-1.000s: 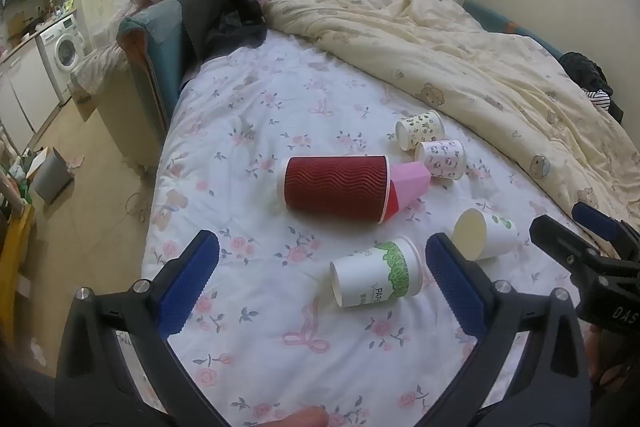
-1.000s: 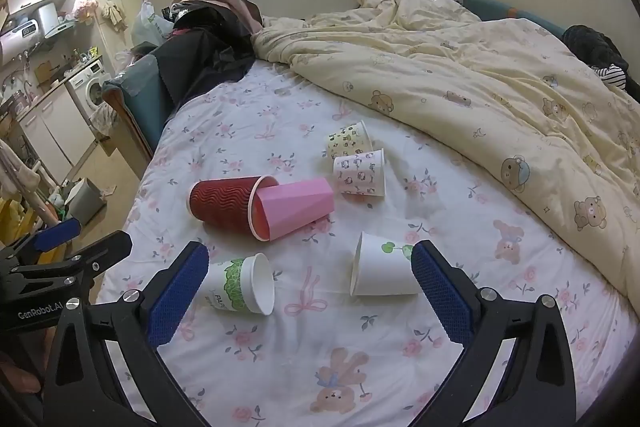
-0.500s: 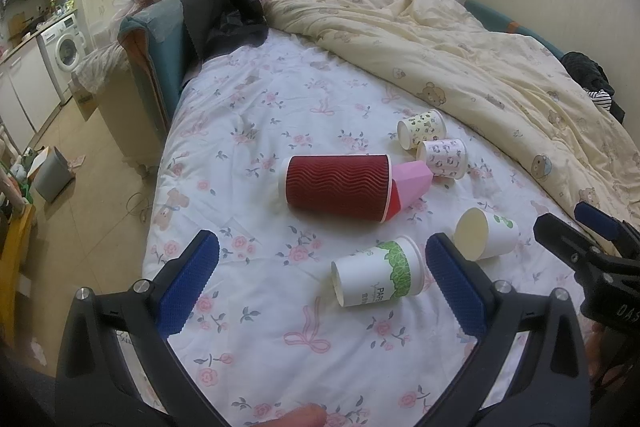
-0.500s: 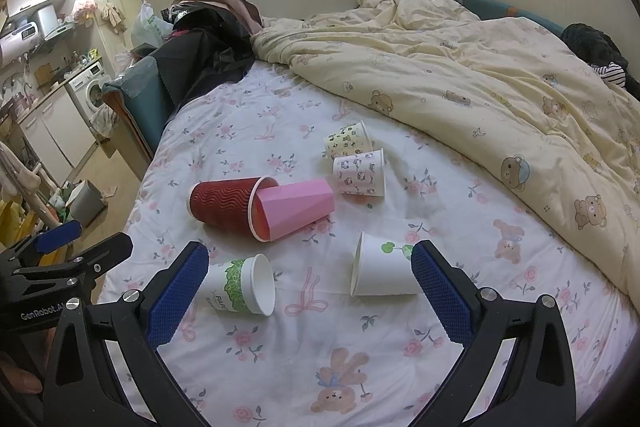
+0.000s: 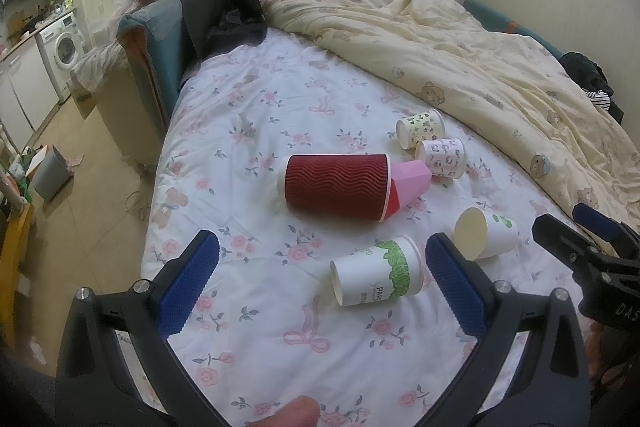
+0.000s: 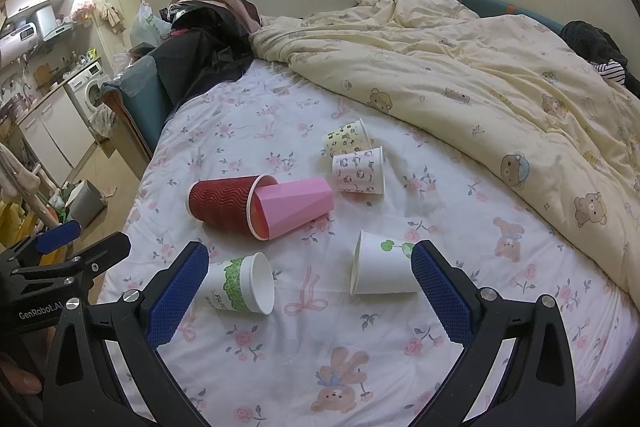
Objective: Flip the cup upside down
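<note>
My left tongs (image 5: 320, 279) and right tongs (image 6: 308, 287) are both spread wide, holding nothing. The paper cups lie tipped over on the bed (image 6: 248, 115). The green-leaf cup (image 5: 376, 271) is nearest. I think it is light and squashy, so I pinch its side softly. The white cup (image 6: 382, 269) lies close beside it.

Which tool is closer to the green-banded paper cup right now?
Left, as far as I can judge. The green-banded cup lies just ahead of the left tool, between its open fingers. For the right tool, open too, the cup lies off to the left, by its left finger.
</note>
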A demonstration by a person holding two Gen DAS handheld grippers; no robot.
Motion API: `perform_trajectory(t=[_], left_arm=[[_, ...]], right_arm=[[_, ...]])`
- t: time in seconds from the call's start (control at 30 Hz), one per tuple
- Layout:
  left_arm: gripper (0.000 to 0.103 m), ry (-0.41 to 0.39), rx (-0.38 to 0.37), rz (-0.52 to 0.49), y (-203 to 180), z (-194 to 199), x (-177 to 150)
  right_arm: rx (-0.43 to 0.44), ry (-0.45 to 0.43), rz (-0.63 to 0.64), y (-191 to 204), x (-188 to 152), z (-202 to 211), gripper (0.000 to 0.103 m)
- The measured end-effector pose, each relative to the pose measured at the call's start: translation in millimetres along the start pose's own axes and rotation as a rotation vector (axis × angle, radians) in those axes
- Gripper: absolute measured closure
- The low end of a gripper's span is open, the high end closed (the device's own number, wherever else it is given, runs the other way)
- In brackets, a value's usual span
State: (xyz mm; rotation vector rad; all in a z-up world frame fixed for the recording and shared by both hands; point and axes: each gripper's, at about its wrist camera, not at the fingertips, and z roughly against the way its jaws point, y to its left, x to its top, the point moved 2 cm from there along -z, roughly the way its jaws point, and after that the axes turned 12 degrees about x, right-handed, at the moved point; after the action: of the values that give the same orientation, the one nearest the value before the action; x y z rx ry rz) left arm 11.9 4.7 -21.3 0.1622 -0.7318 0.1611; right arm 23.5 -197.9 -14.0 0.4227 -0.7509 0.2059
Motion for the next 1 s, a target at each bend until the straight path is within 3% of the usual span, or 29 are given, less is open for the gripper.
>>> perform_trajectory(t=[1.0], left_arm=[[0.001,0.005,0.006,0.006,3.2,3.4,3.3]], right_arm=[[0.003,0.016,-0.008,-0.6,-0.2,-2.0,0.0]])
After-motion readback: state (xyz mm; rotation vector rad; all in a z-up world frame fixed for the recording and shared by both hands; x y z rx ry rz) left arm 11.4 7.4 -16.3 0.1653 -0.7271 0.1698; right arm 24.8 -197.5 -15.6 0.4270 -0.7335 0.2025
